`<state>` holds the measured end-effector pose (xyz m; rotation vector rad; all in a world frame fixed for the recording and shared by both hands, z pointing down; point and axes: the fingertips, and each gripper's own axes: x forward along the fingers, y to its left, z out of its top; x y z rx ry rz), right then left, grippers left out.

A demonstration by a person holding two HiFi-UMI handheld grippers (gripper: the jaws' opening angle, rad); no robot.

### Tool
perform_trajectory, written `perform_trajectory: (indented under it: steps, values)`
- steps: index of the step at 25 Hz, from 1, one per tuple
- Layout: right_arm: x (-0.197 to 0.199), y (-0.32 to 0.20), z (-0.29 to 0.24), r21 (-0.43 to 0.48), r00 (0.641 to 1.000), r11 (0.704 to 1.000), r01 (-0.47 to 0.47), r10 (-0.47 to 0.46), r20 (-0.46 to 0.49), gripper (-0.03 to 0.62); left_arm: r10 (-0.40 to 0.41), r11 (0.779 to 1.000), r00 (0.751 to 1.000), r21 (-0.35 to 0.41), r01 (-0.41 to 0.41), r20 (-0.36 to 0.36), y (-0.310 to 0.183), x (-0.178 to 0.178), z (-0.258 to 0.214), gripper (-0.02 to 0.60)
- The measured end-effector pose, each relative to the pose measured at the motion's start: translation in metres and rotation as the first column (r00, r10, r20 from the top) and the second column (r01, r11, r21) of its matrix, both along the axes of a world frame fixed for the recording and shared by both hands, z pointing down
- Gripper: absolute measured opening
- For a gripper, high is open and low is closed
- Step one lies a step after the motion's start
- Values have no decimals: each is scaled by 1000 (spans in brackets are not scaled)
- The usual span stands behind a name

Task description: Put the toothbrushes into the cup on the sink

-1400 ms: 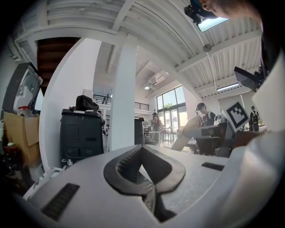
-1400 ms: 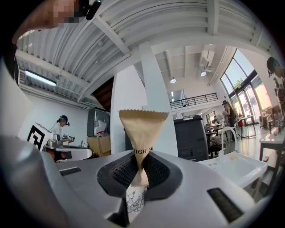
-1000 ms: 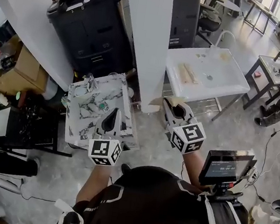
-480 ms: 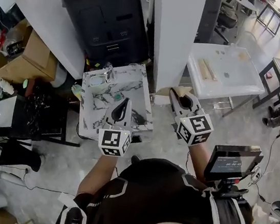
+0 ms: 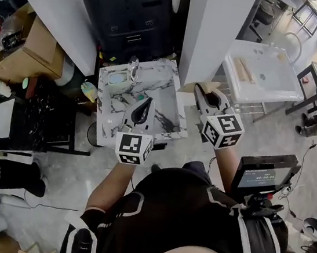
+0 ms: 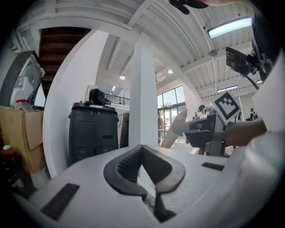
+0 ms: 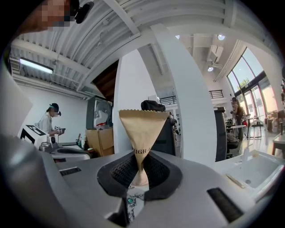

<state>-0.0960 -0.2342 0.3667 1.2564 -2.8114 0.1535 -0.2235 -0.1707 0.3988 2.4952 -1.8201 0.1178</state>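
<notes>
Holding a tan paper packet (image 7: 142,129) by its narrow lower end, the right gripper (image 7: 140,171) had its jaws clamped on the paper. It stood off the right edge of the marble sink (image 5: 168,80). The packet fanned upward from the pads and carried print beginning "HIGH". It was judged to be a wrapped toothbrush, though its contents could not be seen.

The left gripper (image 5: 144,106) was above the front half of the marble sink. Its jaws were together with nothing between them.

A faucet (image 5: 133,67) stood at the back of the marble sink, left of centre. A pale object (image 5: 116,79) lay at its back left corner. This may have been the cup, but it was too small to confirm. A small teal item (image 5: 141,97) lay near the centre of the marble sink.

Faults judged possible from this state:

- Slip or swing. The grip was on thin paper at one end only, so the free end could pivot or the packet could slide out during travel.
- Collision. The packet projected beyond the jaws and could strike the faucet, or the white pillar (image 5: 213,25) behind the right rear corner of the marble sink.
- Tipped cup. A packet entering off-centre or at an angle could push a light cup over, with no second grip steadying it.
- Wrong target. A white basin (image 5: 269,89) stood well to the right of the marble sink and could be mistaken for the destination.
</notes>
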Motion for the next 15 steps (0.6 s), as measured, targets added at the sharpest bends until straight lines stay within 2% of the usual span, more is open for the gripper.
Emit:
perform_trajectory:
  steps: [9, 15]
  values:
    - [-37, -43, 1, 29, 999, 998, 47, -47, -5, 43, -43, 999, 999, -4, 43, 20, -20, -24, 8, 0]
    - [-55, -93, 16, -3, 996, 996, 93, -93, -12, 43, -107, 994, 994, -32, 108, 28, -54, -32, 17, -1]
